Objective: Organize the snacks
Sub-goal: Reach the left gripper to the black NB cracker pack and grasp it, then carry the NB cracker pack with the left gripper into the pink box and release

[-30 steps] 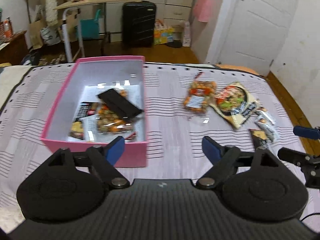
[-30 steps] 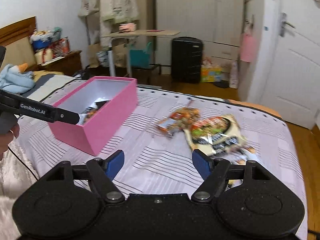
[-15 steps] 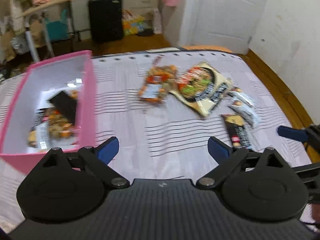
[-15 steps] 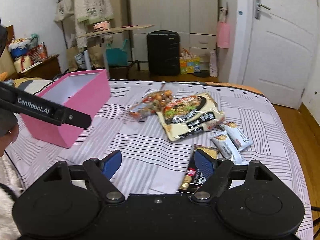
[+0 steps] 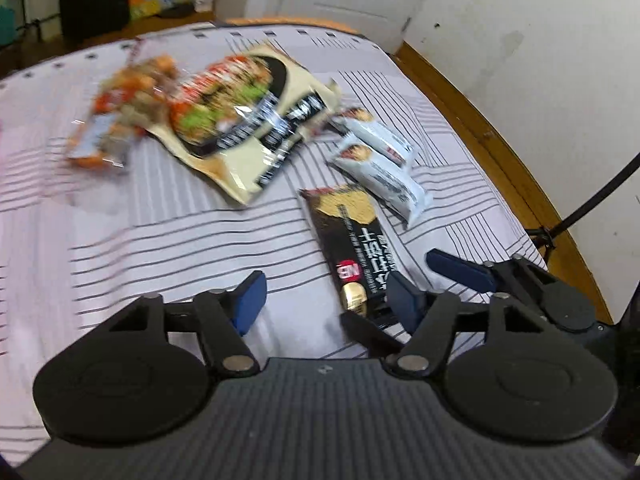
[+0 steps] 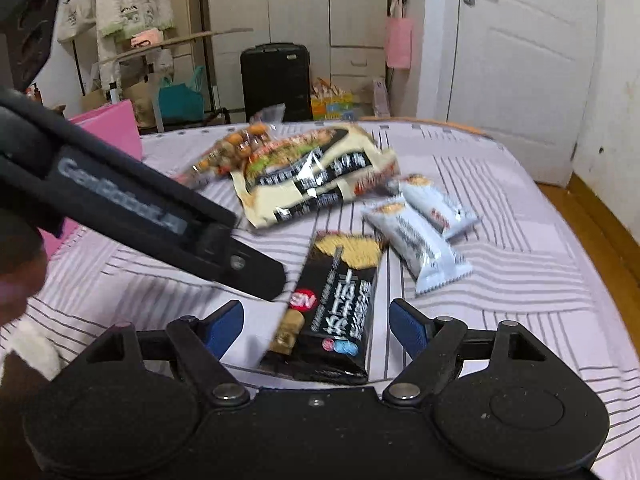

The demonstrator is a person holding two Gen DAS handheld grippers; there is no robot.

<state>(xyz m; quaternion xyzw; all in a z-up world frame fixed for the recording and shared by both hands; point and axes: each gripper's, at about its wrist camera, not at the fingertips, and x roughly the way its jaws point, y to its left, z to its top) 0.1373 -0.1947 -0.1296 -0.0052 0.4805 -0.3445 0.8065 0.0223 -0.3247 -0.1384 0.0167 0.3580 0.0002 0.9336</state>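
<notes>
1. The right gripper (image 6: 316, 326) hangs low over the striped bedsheet (image 6: 520, 264) with its blue-padded jaws spread wide, and the near end of a black snack packet (image 6: 340, 300) lies between them — the pads flank it on both sides without touching it.
2. That black packet (image 5: 352, 236) lies flat on the sheet, its gold-printed end pointing away toward the other snacks.
3. The left gripper (image 5: 322, 300) also has its jaws wide apart and holds nothing; only sheet shows between its pads, with the black packet just beside its right pad.
4. In the right wrist view the left gripper (image 6: 240, 264) crosses in from the left as a dark bar with grey lettering, its tip just beside the black packet's left edge.
5. Two pale blue wrapped bars (image 6: 420, 248) lie side by side just right of the black packet — touching or almost touching each other.
6. A large cream-and-black noodle bag (image 5: 248, 120) sits beyond them, and a clear orange snack bag (image 5: 120, 120) overlaps its left edge; both are blurred.
7. The corner of a pink box (image 6: 116, 128) shows at the far left of the bed, well apart from the loose snacks.
</notes>
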